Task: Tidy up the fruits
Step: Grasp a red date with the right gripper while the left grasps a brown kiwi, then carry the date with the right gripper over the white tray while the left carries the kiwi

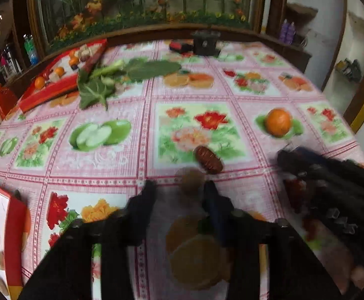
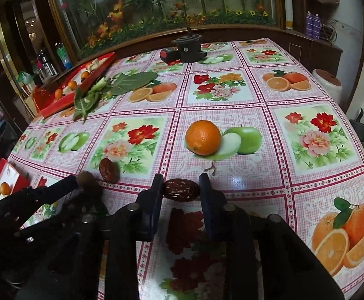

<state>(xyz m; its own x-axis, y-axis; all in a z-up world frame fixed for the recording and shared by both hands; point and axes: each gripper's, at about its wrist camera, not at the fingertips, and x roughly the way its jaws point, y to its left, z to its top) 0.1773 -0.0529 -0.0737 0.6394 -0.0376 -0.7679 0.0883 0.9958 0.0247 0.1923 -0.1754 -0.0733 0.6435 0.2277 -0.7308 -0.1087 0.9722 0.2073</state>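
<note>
Right gripper [image 2: 181, 187] fingers sit apart with a red date [image 2: 181, 190] lying between them on the table [image 2: 276, 175]; contact with the left finger looks likely, grip unclear. Left gripper [image 1: 179, 187] fingers are clamped on a small brown round fruit [image 1: 191, 178], blurred. Second date [image 2: 109, 167] lies just beside it. Orange [image 2: 203, 137] sits mid-table, well apart. Leaves [image 2: 117, 85] and red box [image 2: 64, 87] near the far left edge; open cloth to the right.

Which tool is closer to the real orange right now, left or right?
Right. The right tool, fingers around a red date, sits just in front of the orange. The left tool, around a brown round fruit, is farther off to the orange's left.
</note>
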